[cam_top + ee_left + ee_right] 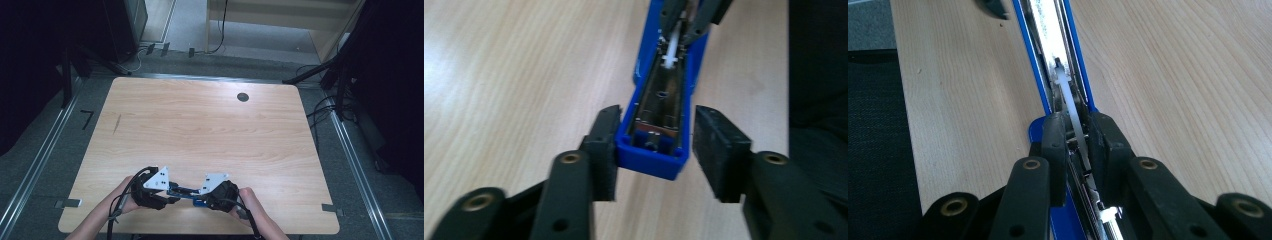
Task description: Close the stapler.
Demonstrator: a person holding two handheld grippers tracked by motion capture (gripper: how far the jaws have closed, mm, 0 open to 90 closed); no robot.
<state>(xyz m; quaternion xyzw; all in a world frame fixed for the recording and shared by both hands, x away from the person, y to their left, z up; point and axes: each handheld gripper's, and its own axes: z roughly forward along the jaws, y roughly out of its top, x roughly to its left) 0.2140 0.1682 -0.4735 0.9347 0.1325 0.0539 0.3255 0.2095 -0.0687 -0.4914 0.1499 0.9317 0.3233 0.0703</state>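
A blue stapler [186, 191] lies opened out flat near the front edge of the wooden table [200, 125], between my two grippers. The left gripper [172, 193] has its jaws either side of one blue end [651, 160]. Its left pad [606, 145] is against the plastic and its right pad [719, 150] stands a small gap off. My right gripper [201, 195] comes from the opposite end. In the right gripper view its jaws [1079, 145] are shut on the stapler's metal inner rail, with a white plastic strip [1068, 95] running between the pads. The left gripper view shows that grip farther off [684, 25].
A round dark cable hole [243, 97] sits at the table's far right. The table's front edge is just behind both hands. Cables and metal floor rails [350, 150] run around the table. Dark fabric [875, 150] lies past the edge.
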